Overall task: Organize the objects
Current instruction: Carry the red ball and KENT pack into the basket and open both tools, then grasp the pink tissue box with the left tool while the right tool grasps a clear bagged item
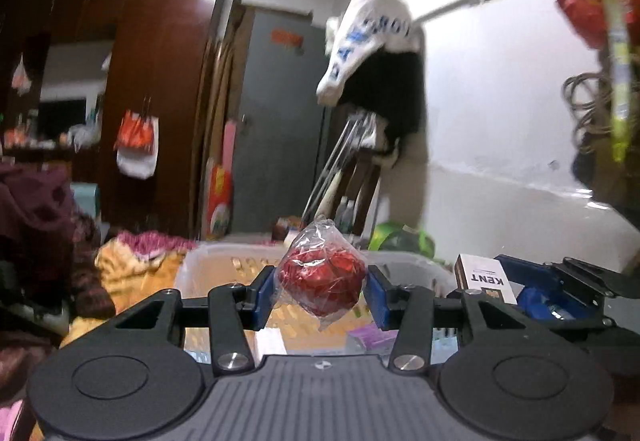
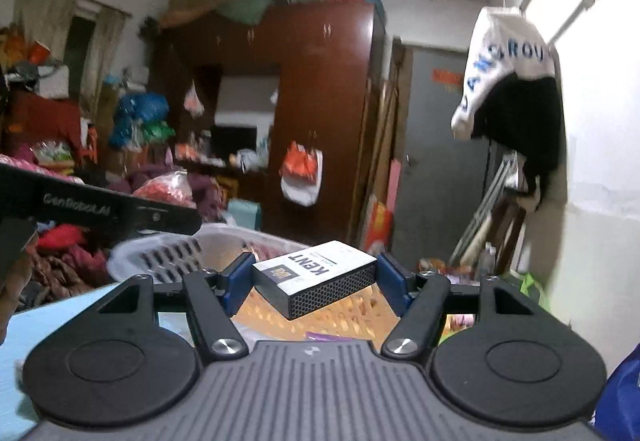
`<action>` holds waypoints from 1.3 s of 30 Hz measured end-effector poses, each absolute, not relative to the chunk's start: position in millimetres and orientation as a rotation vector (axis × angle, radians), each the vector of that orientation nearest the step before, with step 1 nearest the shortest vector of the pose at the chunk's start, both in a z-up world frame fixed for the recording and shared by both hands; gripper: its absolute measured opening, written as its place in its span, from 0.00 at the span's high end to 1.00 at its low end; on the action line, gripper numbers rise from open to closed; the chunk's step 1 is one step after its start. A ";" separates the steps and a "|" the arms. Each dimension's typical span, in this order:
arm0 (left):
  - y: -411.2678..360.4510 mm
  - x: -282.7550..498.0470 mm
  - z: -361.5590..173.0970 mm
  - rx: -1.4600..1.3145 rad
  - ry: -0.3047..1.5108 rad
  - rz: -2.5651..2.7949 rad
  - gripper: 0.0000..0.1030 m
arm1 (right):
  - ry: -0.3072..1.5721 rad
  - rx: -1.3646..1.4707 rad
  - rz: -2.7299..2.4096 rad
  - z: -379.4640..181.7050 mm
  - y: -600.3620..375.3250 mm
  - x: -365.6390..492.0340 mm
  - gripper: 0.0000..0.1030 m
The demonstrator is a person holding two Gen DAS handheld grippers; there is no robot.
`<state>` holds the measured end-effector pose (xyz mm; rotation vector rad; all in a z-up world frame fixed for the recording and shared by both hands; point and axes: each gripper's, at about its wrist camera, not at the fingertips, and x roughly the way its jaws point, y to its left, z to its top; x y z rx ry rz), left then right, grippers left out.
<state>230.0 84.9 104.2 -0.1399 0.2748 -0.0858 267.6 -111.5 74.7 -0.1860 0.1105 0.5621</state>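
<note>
Left jaws: the left gripper [image 1: 320,291] is pinched on a red object in clear plastic wrap [image 1: 322,281], which is clamped between the blue pads at the lower centre of the left wrist view.
Right jaws: the right gripper [image 2: 310,281] is pinched on a KENT box [image 2: 314,279], held flat and slightly skewed between the blue pads at the lower centre of the right wrist view.
Box seen from the left: the same KENT box [image 1: 484,277] is shown at the lower right of the left wrist view, held in the other gripper just beside.
Below the jaws: a pale slatted basket [image 2: 160,253] is seen directly under and beyond both loads; small items appear inside it, too blurred to name.
Surroundings: a dark wooden wardrobe [image 2: 320,101] is seen at the centre.
Progress: two objects are judged picked up and carried; neither is yet set down.
Left to do: both are judged bound for the basket, where release remains.
</note>
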 end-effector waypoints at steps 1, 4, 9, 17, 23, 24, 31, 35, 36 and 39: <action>84.1 236.8 101.8 -0.146 0.293 -0.074 0.50 | 0.112 -0.186 0.562 73.2 -110.1 271.9 0.33; 79.4 249.1 90.3 -0.113 0.354 -0.027 0.29 | 0.165 -0.183 0.572 67.0 -114.5 276.4 0.15; 82.3 202.3 83.0 -0.110 0.281 -0.068 0.28 | 0.108 -0.124 0.585 60.5 -150.5 227.8 0.00; 70.6 82.4 26.3 -0.097 0.214 -0.177 0.15 | 0.132 -0.156 0.550 -8.9 -197.6 165.9 0.00; 65.3 101.7 6.6 -0.112 0.283 -0.159 0.15 | 0.180 -0.128 0.611 6.2 -179.2 186.8 0.03; 66.6 107.1 5.3 -0.124 0.299 -0.164 0.15 | 0.207 -0.117 0.636 8.1 -177.1 193.4 0.04; 60.5 113.0 -0.8 -0.103 0.338 -0.195 0.16 | 0.357 -0.134 0.671 -6.3 -157.0 217.7 0.18; 50.7 112.9 -2.6 -0.056 0.337 -0.169 0.28 | 0.323 -0.129 0.653 -9.5 -164.0 205.7 0.38; 49.2 111.6 -2.8 -0.043 0.331 -0.147 0.38 | 0.313 -0.128 0.650 -9.5 -165.9 202.9 0.40; 51.3 107.1 -4.1 -0.052 0.301 -0.144 0.48 | 0.270 -0.126 0.647 -8.6 -171.4 196.6 0.48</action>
